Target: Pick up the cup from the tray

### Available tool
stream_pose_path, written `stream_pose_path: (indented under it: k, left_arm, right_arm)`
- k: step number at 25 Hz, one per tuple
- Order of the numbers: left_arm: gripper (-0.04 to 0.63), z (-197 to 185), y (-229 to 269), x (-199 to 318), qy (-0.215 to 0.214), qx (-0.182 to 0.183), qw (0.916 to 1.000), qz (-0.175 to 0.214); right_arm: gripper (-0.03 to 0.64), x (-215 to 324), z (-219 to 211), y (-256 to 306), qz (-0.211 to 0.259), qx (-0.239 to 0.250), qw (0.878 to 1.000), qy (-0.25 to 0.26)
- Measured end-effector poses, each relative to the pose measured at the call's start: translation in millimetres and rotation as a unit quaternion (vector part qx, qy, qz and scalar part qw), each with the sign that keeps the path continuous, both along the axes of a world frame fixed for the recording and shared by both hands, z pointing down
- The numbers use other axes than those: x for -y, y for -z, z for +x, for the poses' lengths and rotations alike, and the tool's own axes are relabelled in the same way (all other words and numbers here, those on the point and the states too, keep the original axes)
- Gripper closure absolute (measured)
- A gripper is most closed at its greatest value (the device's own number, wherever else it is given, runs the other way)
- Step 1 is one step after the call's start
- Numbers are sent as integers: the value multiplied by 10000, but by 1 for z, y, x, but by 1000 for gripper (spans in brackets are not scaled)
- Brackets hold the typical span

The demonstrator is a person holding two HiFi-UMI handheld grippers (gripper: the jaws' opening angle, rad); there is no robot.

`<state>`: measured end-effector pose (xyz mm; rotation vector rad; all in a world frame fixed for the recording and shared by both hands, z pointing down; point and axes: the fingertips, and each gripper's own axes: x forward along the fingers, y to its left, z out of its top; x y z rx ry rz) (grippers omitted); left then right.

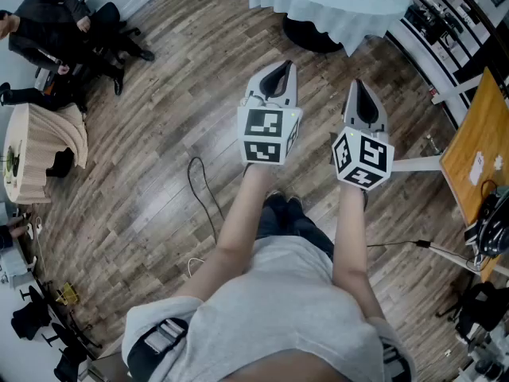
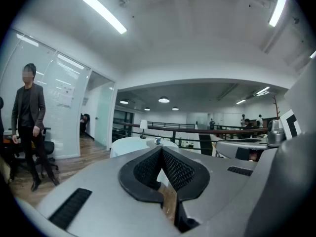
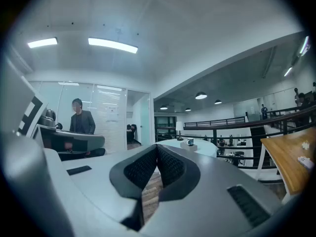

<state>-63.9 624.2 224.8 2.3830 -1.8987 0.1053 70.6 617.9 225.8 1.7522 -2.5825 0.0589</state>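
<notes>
The job has not really begun. The person stands on the brown wooden floor [image 1: 159, 173] and holds both tongs out level in front. The left tongs [image 1: 278, 70] are clenched tight with nothing between them. The right tongs [image 1: 359, 86] are clenched and bare too. The small dark cup [image 3: 190, 142] sits on a low brown tray [image 3: 185, 147] on the round table with a white cloth [image 1: 334, 6], well apart from both tongs. The walk over, the opening, the grab and the lift are all left to do.
</notes>
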Motion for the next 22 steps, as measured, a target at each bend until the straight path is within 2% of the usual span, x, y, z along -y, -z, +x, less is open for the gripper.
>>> stream_pose_path:
  k: [22]
  left_arm:
    - [589,23,-4,13,-55,-28,10000,5]
  right_arm:
    - [608,12,19,1,52,167,9998,64]
